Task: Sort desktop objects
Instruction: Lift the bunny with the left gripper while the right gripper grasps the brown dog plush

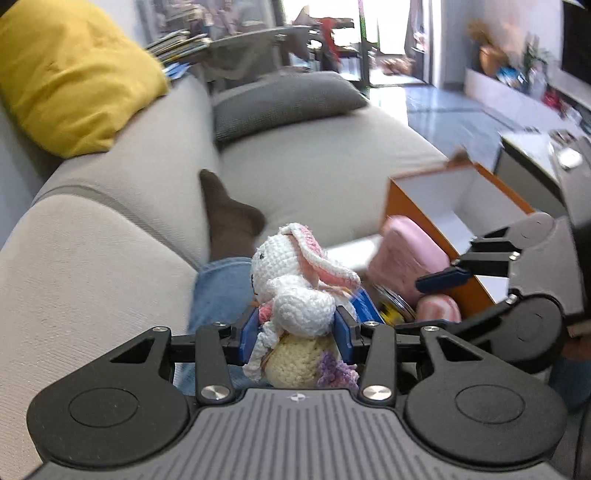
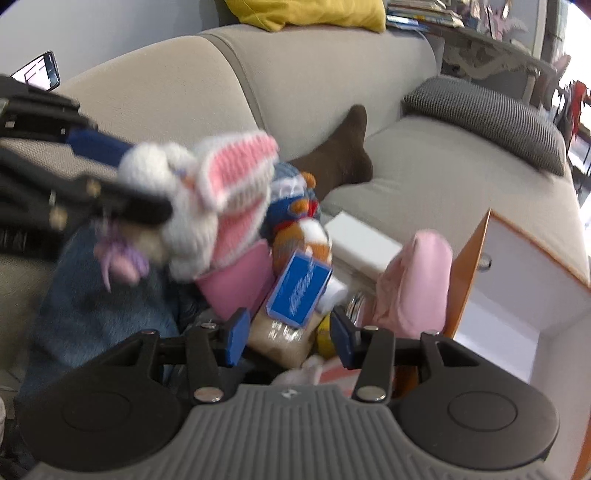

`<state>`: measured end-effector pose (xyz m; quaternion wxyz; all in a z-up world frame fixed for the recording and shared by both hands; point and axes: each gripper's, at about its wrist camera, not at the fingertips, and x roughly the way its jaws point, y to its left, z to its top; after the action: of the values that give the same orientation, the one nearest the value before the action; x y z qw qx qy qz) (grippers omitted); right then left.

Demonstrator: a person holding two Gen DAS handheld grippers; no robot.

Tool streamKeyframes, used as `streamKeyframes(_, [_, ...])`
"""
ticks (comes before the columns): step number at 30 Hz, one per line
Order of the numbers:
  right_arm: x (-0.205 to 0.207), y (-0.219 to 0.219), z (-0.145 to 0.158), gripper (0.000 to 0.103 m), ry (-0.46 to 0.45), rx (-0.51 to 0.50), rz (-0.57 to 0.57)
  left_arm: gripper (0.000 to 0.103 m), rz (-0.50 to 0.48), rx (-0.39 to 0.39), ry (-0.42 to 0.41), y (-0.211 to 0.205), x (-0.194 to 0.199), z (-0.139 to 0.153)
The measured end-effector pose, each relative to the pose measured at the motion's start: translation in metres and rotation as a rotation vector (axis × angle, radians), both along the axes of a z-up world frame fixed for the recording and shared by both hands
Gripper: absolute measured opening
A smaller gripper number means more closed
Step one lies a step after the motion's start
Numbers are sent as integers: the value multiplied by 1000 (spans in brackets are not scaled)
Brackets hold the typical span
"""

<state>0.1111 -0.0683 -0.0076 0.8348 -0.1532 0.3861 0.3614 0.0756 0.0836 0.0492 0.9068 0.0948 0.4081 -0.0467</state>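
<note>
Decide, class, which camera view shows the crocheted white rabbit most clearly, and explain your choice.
The left wrist view. There the rabbit sits sharp and centred between the left gripper pads, with face, ear and cream base readable. The right wrist view shows it only as a blurred shape at the left, pink-lined ears forward, clamped by dark fingers.

My left wrist camera is sitting just behind my left gripper (image 1: 301, 332), looking forward and downward along its fingers toward the sofa (image 1: 325, 158) and the room beyond. My right wrist camera is sitting behind my right gripper (image 2: 288, 336), facing the sofa back at close range. Both views are sharing the crocheted rabbit (image 1: 295, 280) (image 2: 207, 206), the orange box (image 1: 454, 210) (image 2: 517, 280), the grey cushion (image 1: 284, 103) (image 2: 491, 114) and the yellow cushion (image 1: 74, 74) (image 2: 306, 11). Each camera is also catching the other gripper at its edge.
</note>
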Motion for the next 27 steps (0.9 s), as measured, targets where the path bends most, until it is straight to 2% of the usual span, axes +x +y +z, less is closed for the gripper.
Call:
streamKeyframes(4, [20,15,9,51,-60,-38,38,50,44,-21,25,19,22,-9])
streamKeyframes(6, [31,24,9,57,-70,-63,60,50,66,-41,60,30,31,-19])
streamKeyframes(8, [44,32,5,62,-57,-82,78,51,86,-65,101,40,39,-30])
streamKeyframes(13, [81,54,-11,64,10,-127,108,60,82,-126,121,53,47,-37])
streamKeyframes(17, [96,65,-21,70,62,-134,142,65,60,-155,150,60,54,-43])
streamKeyframes(24, [110,91,-45,67,132,-131,188,70,33,-187,171,63,59,-54])
streamKeyframes(27, [108,99,-53,56,130,-141,206,72,31,-188,173,61,60,-57])
